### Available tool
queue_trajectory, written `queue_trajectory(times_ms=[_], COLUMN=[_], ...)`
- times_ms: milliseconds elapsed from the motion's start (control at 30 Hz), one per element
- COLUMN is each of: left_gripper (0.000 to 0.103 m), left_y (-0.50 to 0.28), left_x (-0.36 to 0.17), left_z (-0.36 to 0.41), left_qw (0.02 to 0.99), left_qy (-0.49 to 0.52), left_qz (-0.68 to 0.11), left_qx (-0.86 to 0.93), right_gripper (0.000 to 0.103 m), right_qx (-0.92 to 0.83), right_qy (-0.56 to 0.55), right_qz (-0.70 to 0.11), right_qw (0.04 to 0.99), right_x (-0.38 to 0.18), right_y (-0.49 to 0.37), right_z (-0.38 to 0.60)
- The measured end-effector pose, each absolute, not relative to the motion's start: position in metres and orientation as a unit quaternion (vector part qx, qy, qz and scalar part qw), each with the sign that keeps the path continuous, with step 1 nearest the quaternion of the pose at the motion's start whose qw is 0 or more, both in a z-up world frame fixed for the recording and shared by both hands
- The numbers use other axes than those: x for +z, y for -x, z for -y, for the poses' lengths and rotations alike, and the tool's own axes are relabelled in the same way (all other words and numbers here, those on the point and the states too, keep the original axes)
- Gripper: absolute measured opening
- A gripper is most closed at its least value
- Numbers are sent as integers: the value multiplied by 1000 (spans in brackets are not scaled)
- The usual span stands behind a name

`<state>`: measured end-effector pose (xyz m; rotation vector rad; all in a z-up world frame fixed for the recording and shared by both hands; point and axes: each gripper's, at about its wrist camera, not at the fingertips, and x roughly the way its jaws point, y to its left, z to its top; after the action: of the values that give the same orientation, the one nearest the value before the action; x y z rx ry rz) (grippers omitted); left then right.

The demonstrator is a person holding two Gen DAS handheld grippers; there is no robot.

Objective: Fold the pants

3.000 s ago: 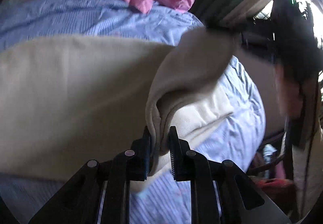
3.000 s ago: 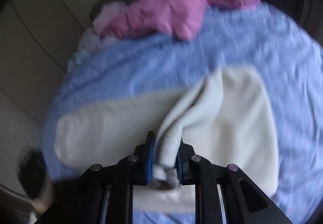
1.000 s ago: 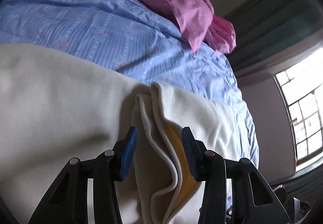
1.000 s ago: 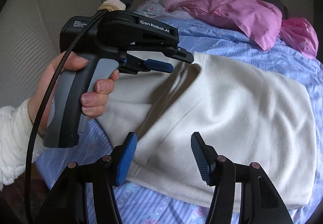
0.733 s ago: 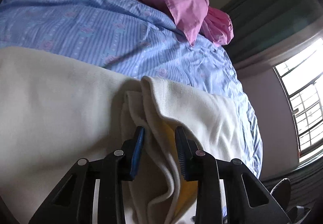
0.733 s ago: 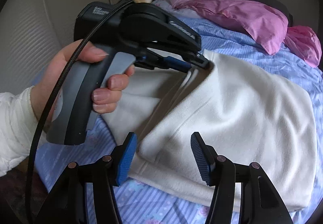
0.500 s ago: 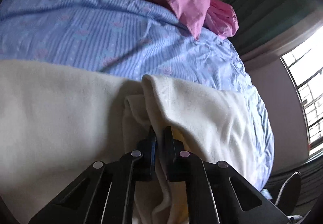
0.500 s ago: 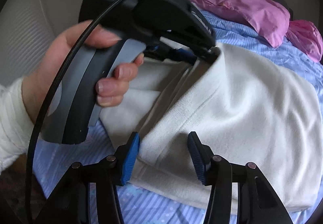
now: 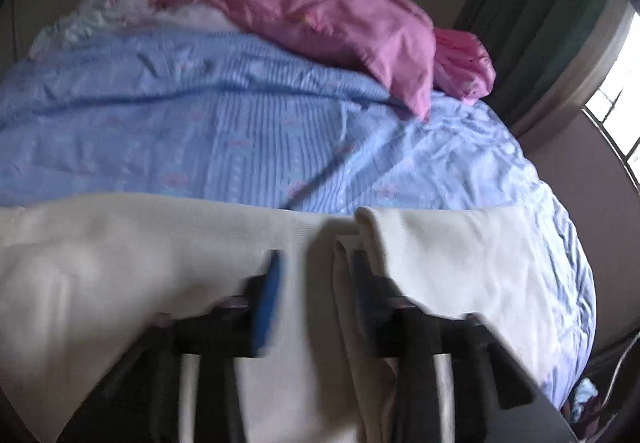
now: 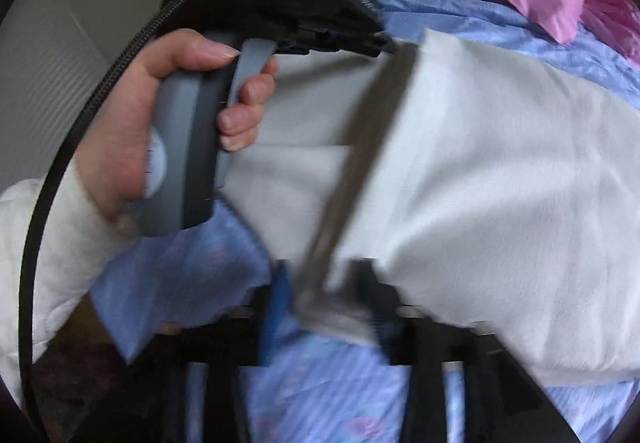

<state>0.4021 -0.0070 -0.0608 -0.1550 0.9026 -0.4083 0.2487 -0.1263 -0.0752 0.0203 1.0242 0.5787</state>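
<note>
Reopened just now, left gripper straddles pants fold; right gripper spread; hand only in right view.

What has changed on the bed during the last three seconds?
Both grippers let go of the cream pants, now laid folded on the blue bedspread. The left gripper closed on the folded edge, then its fingers have just been opening; the right gripper has also reopened, cloth still between them. The pink pillow stayed put.
</note>
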Motion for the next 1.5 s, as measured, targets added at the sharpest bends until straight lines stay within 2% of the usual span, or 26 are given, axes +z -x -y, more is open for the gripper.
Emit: queue_trajectory(times_ms=[133, 233, 333, 400, 467, 500, 567, 600, 733, 867, 1067, 1200, 1233, 1300, 1367, 1467, 1500], left_gripper=[43, 45, 53, 57, 63, 64, 65, 65, 66, 83, 85, 86, 85, 76, 57, 36, 34], left_y=[-368, -343, -309, -290, -271, -268, -268, -271, -281, -288, -301, -312, -316, -324, -328, -326, -324], left_x=[-25, -11, -11, -19, -34, -42, -64, -73, -94, -103, -134, -133, -134, -137, -136, -120, -111], left_z=[-33, -81, -138, -157, -166, -170, -188, -195, -202, -206, -221, -220, -220, -221, -222, -221, -218], left_qw=[892, 903, 921, 933, 940, 937, 920, 909, 899, 894, 871, 874, 873, 868, 862, 866, 871], left_qy=[84, 121, 147, 129, 107, 118, 180, 210, 246, 288, 353, 354, 357, 364, 365, 345, 336], left_qz=[-403, -380, -352, -336, -321, -326, -348, -359, -362, -343, -340, -332, -330, -335, -350, -359, -356], left_qx=[-186, -159, -81, -9, 39, 41, 31, 24, 16, 7, 36, 32, 29, 30, 32, 33, 31], right_gripper=[57, 57, 57, 57, 51, 46, 42, 36, 30, 29, 29, 29, 29, 29, 29, 29, 29], right_qx=[288, 212, 122, 58, 11, -3, -13, -25, -45, -52, -46, -46, -44, -42, -42, -43, -43], right_qy=[29, 30, 16, -19, -52, -58, -60, -60, -79, -79, -58, -49, -49, -44, -41, -33, -30], right_qz=[-413, -354, -337, -349, -364, -367, -380, -385, -417, -427, -428, -422, -421, -420, -418, -416, -415], right_qw=[863, 911, 933, 935, 930, 929, 923, 921, 905, 899, 901, 904, 904, 906, 907, 908, 908], right_x=[-44, -16, -3, -2, -9, -15, -31, -39, -70, -88, -83, -87, -87, -88, -88, -89, -89], right_y=[-225, -227, -248, -271, -295, -302, -317, -323, -329, -336, -331, -332, -332, -331, -331, -331, -331], right_z=[120, 134, 149, 158, 165, 160, 149, 147, 133, 131, 118, 116, 117, 116, 116, 114, 113])
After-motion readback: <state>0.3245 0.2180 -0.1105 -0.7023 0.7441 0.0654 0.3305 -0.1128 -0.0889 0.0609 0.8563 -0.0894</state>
